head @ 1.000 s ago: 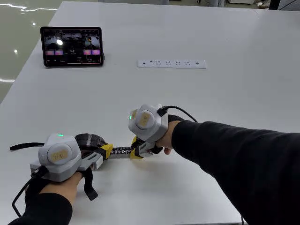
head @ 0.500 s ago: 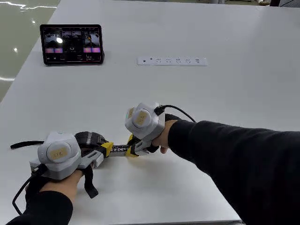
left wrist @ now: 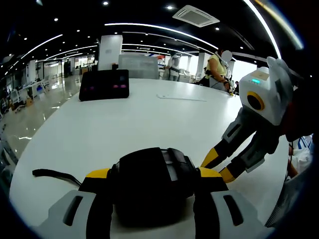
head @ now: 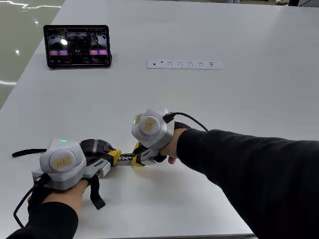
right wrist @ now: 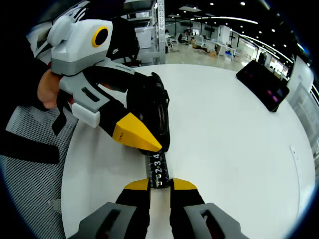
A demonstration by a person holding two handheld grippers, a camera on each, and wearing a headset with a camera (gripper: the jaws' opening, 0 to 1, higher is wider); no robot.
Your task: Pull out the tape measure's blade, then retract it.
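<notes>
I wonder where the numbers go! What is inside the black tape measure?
A short numbered blade sticks out of the case, pinched in the right tool. The black shell covers everything inside, so that cannot be seen.

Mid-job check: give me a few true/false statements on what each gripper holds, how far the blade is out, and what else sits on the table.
1. The left gripper is shut on the tape measure. True.
2. The right gripper pinches the blade. True.
3. The blade is fully back inside the tape measure. False: a short numbered length shows between the tape measure and the right gripper.
4. The tablet lies flat beside the right gripper. False: it stands propped at the far left of the table, screen lit.
5. A power strip lies on the table beyond the grippers. True.
</notes>
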